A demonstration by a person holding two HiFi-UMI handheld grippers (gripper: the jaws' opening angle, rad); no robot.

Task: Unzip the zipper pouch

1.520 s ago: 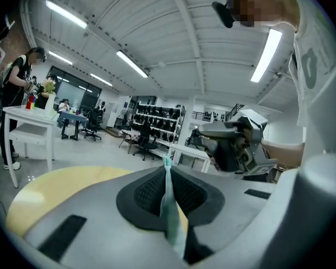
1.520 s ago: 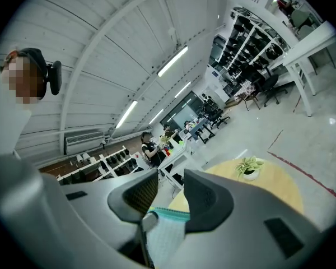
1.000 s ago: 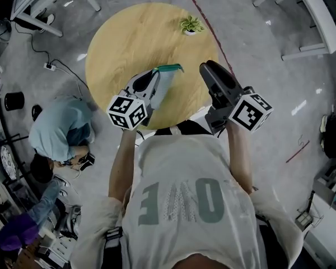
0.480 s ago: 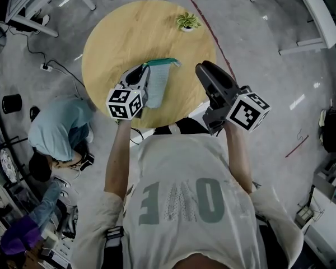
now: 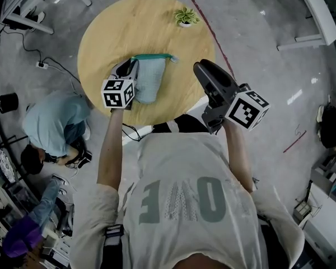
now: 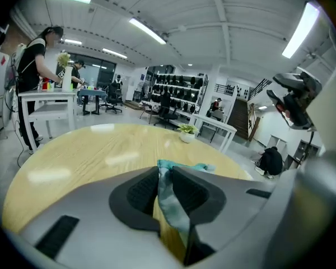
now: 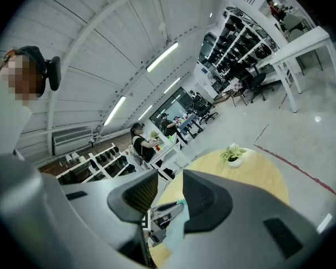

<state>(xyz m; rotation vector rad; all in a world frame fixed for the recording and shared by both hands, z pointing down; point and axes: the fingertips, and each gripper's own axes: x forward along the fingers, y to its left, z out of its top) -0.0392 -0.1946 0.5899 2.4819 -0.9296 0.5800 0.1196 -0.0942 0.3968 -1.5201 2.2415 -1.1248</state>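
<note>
**Zipper pouch (image 5: 148,82): soft cloth, pinched at one end**

Clamped between the closed jaws of the left gripper (image 6: 165,177): a fold of pale teal fabric, squeezed thin and crumpled down the gap. In the head view, found left of centre, bitten at its left end by that same gripper, the rest spread rightward over the round wooden table (image 5: 117,27) and seemingly resting on it. Edged along the top by a darker teal zipper band (image 5: 151,56).

Right of centre and well apart from the cloth: the right gripper (image 5: 204,70), jaws standing apart, nothing between the pads.

Judged light, limp and not fragile. Likely to bunch up and trail after the slider unless anchored, and to get little hold from cloth on smooth wood. Better pinched near the end of the zipper band than in the loose body, so as to keep the teeth taut. Would then call for the free gripper on the pull tab, too small to make out here, drawn straight along the band.

Farther out, near the table's upper right rim: a small potted plant (image 5: 185,17), clear of the work.
</note>
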